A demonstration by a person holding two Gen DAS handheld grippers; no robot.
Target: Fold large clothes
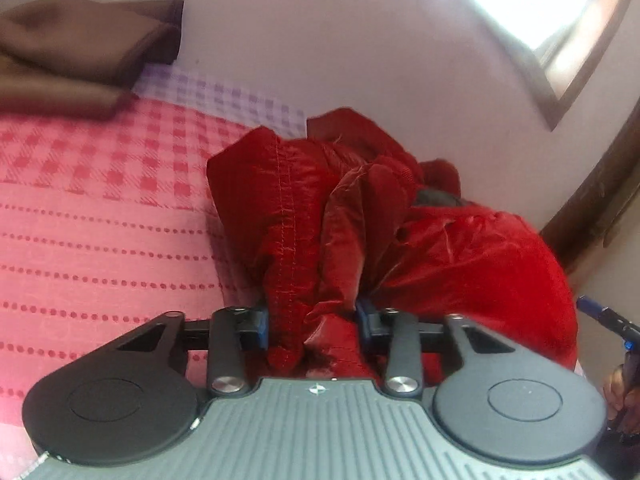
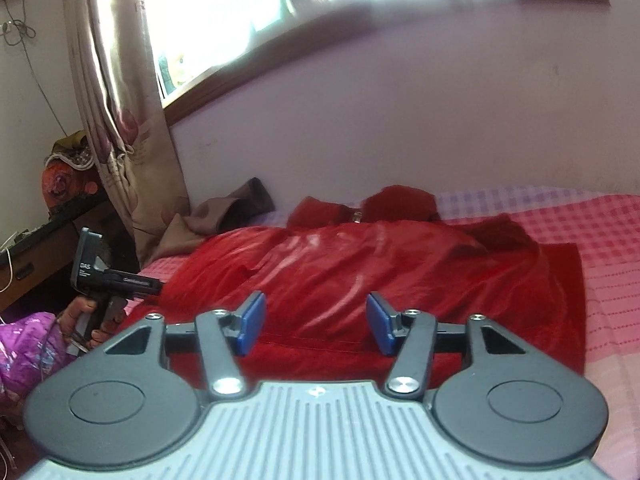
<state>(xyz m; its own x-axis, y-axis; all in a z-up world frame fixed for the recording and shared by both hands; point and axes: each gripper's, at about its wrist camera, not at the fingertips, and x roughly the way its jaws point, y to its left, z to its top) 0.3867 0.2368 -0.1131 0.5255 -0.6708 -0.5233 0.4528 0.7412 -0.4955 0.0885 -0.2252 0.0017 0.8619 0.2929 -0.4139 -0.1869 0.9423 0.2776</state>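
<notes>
Two views: left wrist first, then right wrist.

Left wrist view
- Left tool: its blue pads are drawn in on a bunched fold of the red coat; cloth fills the gap between them and spills back over the tool body.
- Coat: a crumpled heap rising just past the tool, a stitched seam running up its left fold and a dark lining showing near the top right.
- Bed: pink checked and dotted sheet to the left of the coat, a lilac checked strip at the far edge by the wall.
- Brown cloth: far left on the bed, well apart from the coat.
- Right tool: only a blue-tipped part at the right edge, with a hand below it; how its jaws stand cannot be told here.
- Window: far right, bright.

Right wrist view
- Right tool: jaws stand partly apart with nothing between the pads; it hangs over the near hem of the coat.
- Coat: spread across the bed, collar towards the far wall.
- Left tool: at the left, held by a hand, its tip reaching the coat's left edge.
- Brown cloth: far left of the coat.
- Curtain: hangs at the left beside a bright window.
- Purple sleeve: near left corner.
</notes>
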